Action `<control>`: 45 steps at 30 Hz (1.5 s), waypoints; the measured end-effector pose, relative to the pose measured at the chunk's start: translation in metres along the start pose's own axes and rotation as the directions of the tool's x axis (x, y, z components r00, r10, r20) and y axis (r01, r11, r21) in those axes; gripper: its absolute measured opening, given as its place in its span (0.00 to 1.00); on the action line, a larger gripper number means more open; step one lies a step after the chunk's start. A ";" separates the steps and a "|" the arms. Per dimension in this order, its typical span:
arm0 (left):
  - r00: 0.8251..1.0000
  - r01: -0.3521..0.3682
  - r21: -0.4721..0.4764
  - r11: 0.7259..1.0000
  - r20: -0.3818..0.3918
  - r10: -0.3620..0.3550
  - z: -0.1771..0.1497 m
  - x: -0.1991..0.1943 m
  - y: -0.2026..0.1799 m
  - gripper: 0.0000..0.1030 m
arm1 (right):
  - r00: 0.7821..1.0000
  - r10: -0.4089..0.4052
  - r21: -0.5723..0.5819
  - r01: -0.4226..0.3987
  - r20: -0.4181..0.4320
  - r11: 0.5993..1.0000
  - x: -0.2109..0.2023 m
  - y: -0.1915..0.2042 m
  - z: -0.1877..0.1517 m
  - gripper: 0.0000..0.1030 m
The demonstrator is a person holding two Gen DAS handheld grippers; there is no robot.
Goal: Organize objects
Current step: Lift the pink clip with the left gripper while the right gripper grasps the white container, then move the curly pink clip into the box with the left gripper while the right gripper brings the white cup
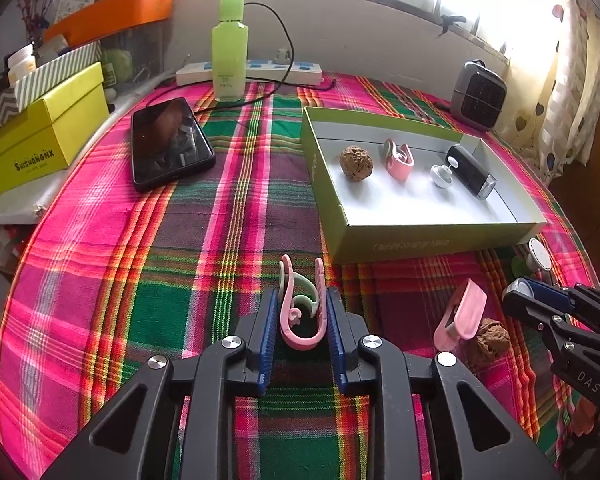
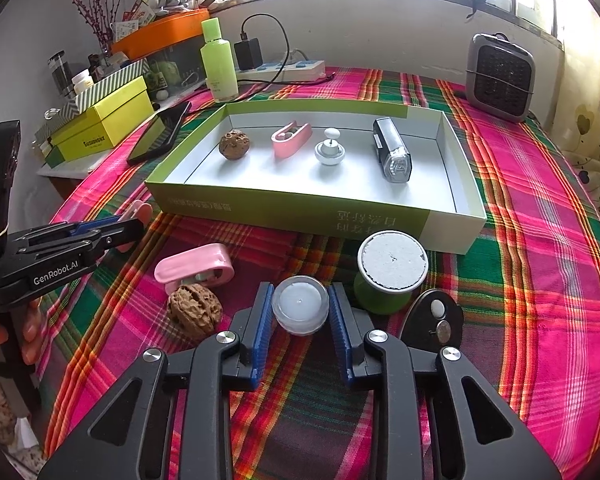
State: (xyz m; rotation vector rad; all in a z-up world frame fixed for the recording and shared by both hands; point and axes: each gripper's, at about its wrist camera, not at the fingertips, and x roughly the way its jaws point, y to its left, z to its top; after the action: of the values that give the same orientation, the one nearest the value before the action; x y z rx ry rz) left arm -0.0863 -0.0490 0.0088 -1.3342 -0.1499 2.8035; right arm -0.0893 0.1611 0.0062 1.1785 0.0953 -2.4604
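The left gripper has its blue pads pressed in on both sides of a pink clip, pinching it just above the plaid cloth. The right gripper is likewise drawn in, its pads clamping a small clear round container with a white inside.

Just left of that container lie a walnut and a second pink clip, touching each other. Just right of it stand a green spool with a white top and a dark oval object.

Beyond them sits an open green-sided box. On its white floor, in a row and apart from one another, rest another walnut, a pink clip, a small white-and-silver knob and a black-and-silver device.
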 end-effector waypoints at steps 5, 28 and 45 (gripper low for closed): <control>1.000 0.014 -0.004 1.000 0.010 -0.014 -0.002 -0.005 0.000 0.21 | 1.000 0.002 0.000 -0.002 0.005 1.000 -0.001 0.002 0.000 0.28; 0.994 0.067 0.033 0.997 0.080 -0.070 0.016 -0.035 -0.017 0.21 | 0.997 0.020 -0.012 -0.019 0.078 1.000 -0.022 0.006 0.018 0.28; 0.993 0.085 0.073 0.994 0.080 -0.091 0.048 -0.017 -0.037 0.21 | 0.994 0.001 -0.004 0.000 0.113 1.000 -0.012 -0.004 0.055 0.28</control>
State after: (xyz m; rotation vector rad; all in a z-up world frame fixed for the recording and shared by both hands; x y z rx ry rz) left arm -0.1130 -0.0167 0.0556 -1.1677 -0.1091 2.7642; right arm -0.1239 0.1562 0.0499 1.0345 0.0679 -2.5191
